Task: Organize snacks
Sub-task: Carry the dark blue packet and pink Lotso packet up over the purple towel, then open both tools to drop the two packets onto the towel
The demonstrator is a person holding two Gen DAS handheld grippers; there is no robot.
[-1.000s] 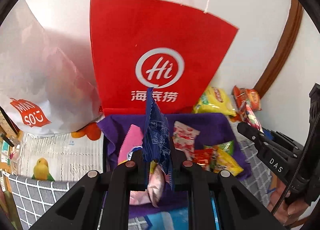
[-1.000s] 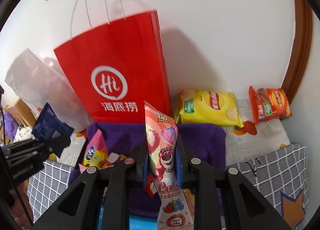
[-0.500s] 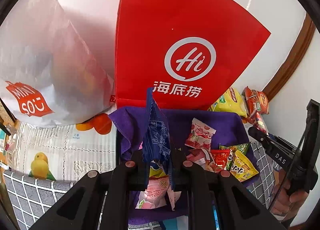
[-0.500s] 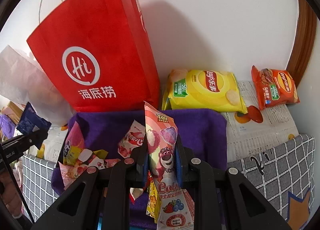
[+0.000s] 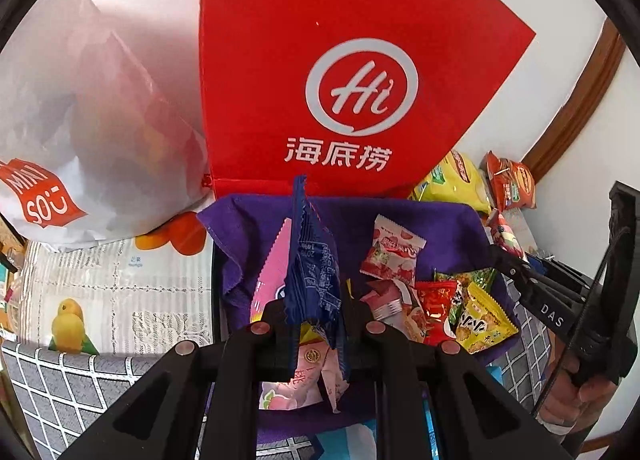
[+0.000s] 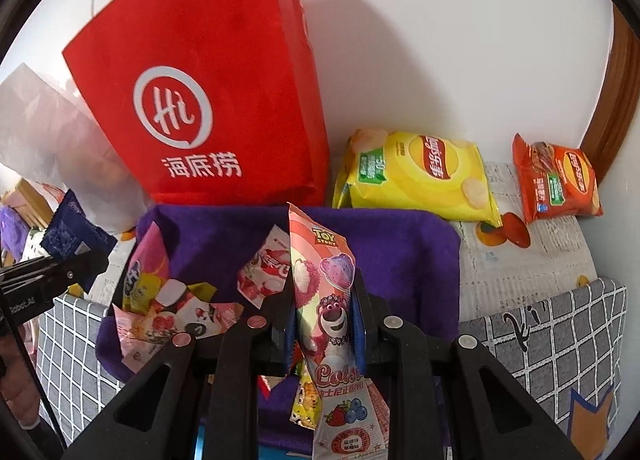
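Note:
My left gripper (image 5: 316, 312) is shut on a dark blue snack packet (image 5: 312, 260) that stands upright between its fingers, above a purple cloth (image 5: 260, 228) strewn with several small snack packets (image 5: 440, 300). My right gripper (image 6: 324, 316) is shut on a tall pink Toy Story packet (image 6: 320, 284) over the same purple cloth (image 6: 400, 252). The left gripper (image 6: 76, 268) with its blue packet shows at the left edge of the right wrist view. The right gripper (image 5: 516, 268) shows at the right edge of the left wrist view.
A red paper bag (image 5: 340, 80) stands against the wall behind the cloth, with a white plastic bag (image 5: 80, 120) to its left. A yellow chip bag (image 6: 416, 172) and an orange chip bag (image 6: 556, 180) lie to the right. A grey checked cloth (image 6: 560, 340) borders the front.
Both grippers have come down and closer to the purple cloth, each keeping its packet. The red bag now fills more of the views and its handles have left the frame.

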